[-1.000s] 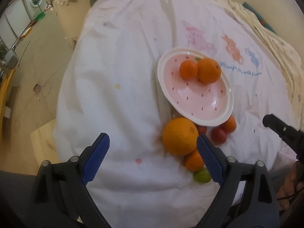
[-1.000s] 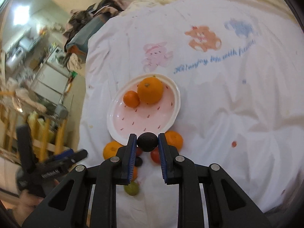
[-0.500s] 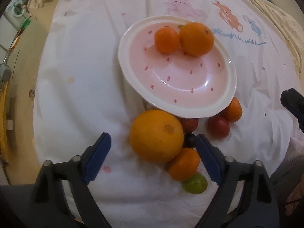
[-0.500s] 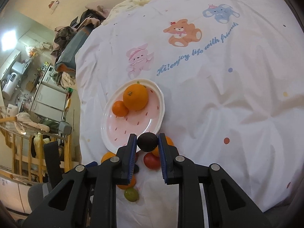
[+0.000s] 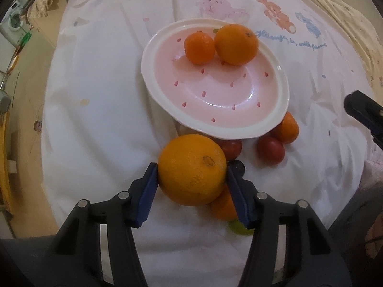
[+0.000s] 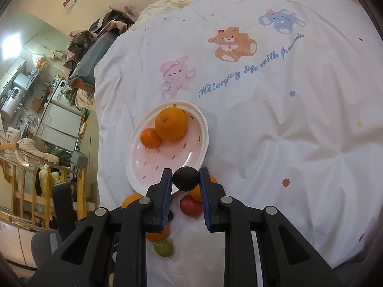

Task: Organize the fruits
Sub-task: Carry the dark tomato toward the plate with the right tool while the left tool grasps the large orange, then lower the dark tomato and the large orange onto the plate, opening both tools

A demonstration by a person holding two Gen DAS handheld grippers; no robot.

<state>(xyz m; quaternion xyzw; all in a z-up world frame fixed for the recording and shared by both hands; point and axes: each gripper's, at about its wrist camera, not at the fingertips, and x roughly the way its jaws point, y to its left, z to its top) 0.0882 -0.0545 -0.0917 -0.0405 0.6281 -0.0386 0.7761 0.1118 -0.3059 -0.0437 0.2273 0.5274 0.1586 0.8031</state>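
Left claw (image 5: pixel 191 186) now closed onto the large orange (image 5: pixel 192 168), blue pads pressed to both flanks; half a second ago spread wide either side of it. Fruit seemingly still down on the bed (image 5: pixel 95 95), just off the plate's (image 5: pixel 153 91) near rim, among the loose pile: tomatoes (image 5: pixel 271 149), small mandarins (image 5: pixel 286 128), a green fruit (image 6: pixel 163 248). Right claw (image 6: pixel 186 179) clamped on a small dark fruit (image 6: pixel 186 179), held above the plate's near edge, same as before. Two oranges (image 5: pixel 236 44) already resting at the plate's far side. Grip gained, so probably lifting next, then carrying onto the plate.
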